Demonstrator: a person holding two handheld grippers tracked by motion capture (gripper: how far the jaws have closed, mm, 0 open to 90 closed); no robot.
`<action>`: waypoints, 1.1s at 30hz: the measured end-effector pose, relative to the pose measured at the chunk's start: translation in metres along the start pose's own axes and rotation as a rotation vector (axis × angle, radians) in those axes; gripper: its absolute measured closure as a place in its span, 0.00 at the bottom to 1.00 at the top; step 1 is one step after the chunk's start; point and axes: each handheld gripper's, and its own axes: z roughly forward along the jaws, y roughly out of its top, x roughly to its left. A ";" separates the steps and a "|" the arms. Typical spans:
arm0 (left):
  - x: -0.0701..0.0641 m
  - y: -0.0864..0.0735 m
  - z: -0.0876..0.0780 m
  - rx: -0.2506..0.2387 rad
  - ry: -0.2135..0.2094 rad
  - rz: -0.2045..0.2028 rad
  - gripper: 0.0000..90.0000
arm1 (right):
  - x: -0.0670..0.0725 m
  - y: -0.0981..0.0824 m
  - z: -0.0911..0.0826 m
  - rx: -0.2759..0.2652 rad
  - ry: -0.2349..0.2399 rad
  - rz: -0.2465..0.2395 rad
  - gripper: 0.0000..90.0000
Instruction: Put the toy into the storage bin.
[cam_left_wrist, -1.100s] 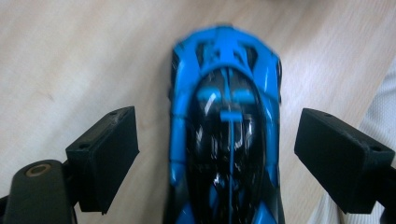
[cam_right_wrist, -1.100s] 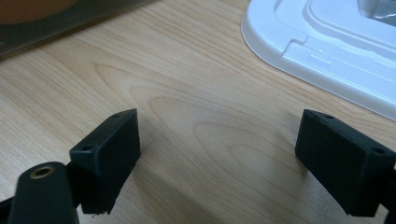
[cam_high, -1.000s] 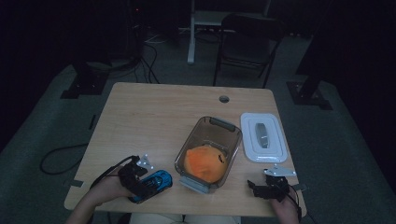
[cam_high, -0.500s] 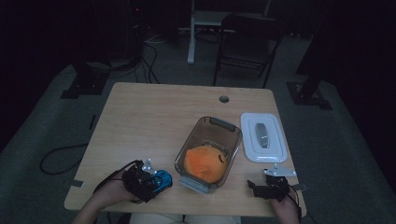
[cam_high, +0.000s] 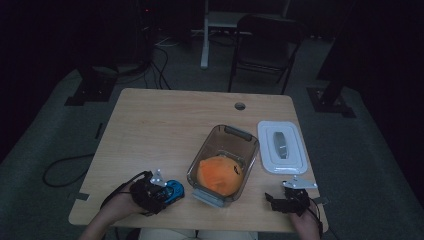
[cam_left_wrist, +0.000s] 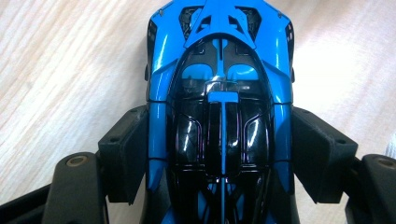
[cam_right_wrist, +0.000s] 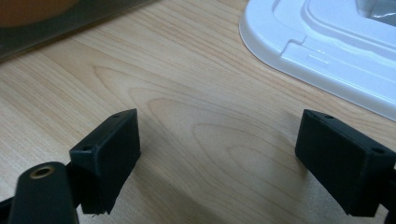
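— Where the clear container (cam_high: 223, 165) sits, what's just left of it?
— A blue toy car (cam_left_wrist: 219, 112), on the table (cam_high: 165, 120). The left gripper (cam_high: 150, 192) has just been closing; its pads touch the car's flanks.
— And right of the container?
— The right gripper (cam_right_wrist: 219, 158), jaws apart, nothing between.

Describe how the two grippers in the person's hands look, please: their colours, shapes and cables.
Both grippers are black. The left gripper and the right gripper each carry a pale grey three-cornered plate on top. A thin dark cable trails from each. Close up, the pads are matt black rectangular blocks with small screw holes, on arms with a brass-coloured pivot. No sleeves are visible on the forearms.
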 end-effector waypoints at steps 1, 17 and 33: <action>0.002 -0.001 0.000 0.003 0.007 -0.008 0.32 | 0.000 0.000 0.000 -0.001 0.001 0.001 0.15; 0.021 0.019 -0.033 -0.055 0.038 -0.026 0.32 | 0.002 0.001 0.001 0.001 -0.003 -0.004 0.15; 0.037 0.053 -0.072 -0.063 0.092 -0.014 0.32 | 0.054 0.030 0.018 -0.051 0.093 -0.109 0.14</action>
